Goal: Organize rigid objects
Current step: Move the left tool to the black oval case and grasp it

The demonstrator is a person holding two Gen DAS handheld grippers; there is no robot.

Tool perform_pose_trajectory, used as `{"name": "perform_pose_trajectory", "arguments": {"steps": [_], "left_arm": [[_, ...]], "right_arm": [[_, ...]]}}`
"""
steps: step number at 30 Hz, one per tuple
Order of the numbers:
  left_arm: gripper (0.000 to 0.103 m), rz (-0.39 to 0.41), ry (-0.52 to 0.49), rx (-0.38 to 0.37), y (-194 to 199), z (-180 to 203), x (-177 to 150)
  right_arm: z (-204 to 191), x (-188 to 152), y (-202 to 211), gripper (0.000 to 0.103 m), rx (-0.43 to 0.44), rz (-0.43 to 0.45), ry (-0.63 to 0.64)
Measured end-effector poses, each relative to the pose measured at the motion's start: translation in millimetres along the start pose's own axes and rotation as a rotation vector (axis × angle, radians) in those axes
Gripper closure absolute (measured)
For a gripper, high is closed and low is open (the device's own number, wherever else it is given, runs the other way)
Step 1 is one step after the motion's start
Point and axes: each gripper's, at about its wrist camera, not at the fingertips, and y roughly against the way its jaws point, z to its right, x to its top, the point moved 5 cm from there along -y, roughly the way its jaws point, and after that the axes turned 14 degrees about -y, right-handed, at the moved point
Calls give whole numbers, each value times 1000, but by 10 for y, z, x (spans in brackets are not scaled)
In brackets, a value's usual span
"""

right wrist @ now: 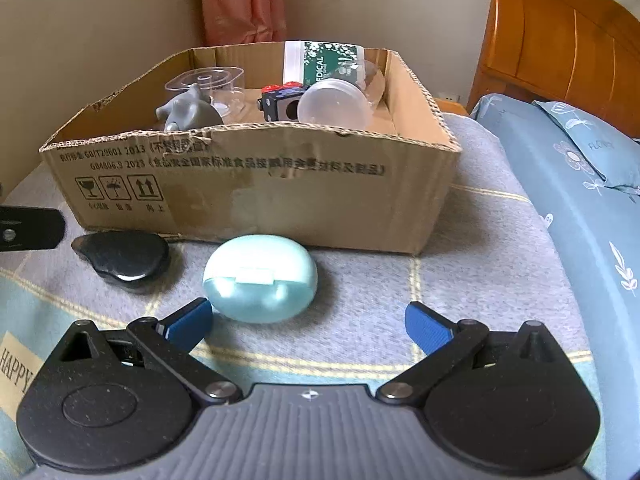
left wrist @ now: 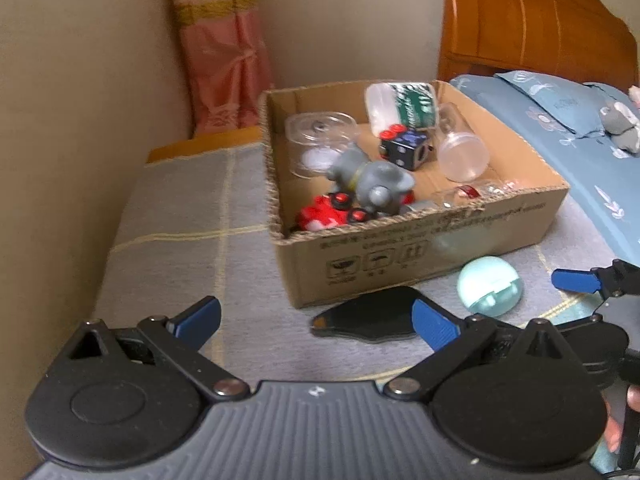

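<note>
right gripper (right wrist: 308, 322): jaws spread wide, nothing between them, blue ribbed pads low over the blanket. the smooth pale-mint egg-shaped plastic case (right wrist: 260, 282) lies just ahead of the left pad, near the gap but not inside it.

left gripper (left wrist: 316, 322): jaws wide too, empty. the flat glossy black teardrop-shaped piece (left wrist: 366, 318) lies just beyond its pads, close to the box's near wall.

both loose items rest on the grey woven blanket with yellow grid lines (right wrist: 500, 240), side by side along the front wall of the shallow brown corrugated cardboard box (right wrist: 256, 196), apart from each other; whether either touches the wall i cannot tell.

inside the box: matte grey rubbery elephant figure (left wrist: 370, 184), red toy car with black wheels (left wrist: 328, 212), dark cube with red studs (left wrist: 406, 148), clear round plastic jar (left wrist: 320, 136), clear domed plastic capsule (left wrist: 464, 152), white packet with green printed label (left wrist: 404, 106) leaning on the far wall.

judgement: mostly done. most items are already boxed; the two in front are left, the mint case apparently first. its rounded, slick shell could slide out of a pinch; the black piece is thin and low, awkward to get under.

beyond the blanket's right edge: blue floral bedding (right wrist: 580, 184).
</note>
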Motion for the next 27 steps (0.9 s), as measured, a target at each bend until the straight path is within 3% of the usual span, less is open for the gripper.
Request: {"name": "perform_pose_trajectory", "arguments": {"steps": [13, 17, 27], "left_arm": [[2, -72, -1, -115, -501, 232, -22], [1, -84, -9, -81, -580, 250, -47], [1, -127, -8, -89, -569, 176, -83]], "right_arm": [[40, -75, 69, 0, 14, 28, 12], [41, -87, 71, 0, 14, 28, 12], [35, -83, 68, 0, 30, 32, 30]]}}
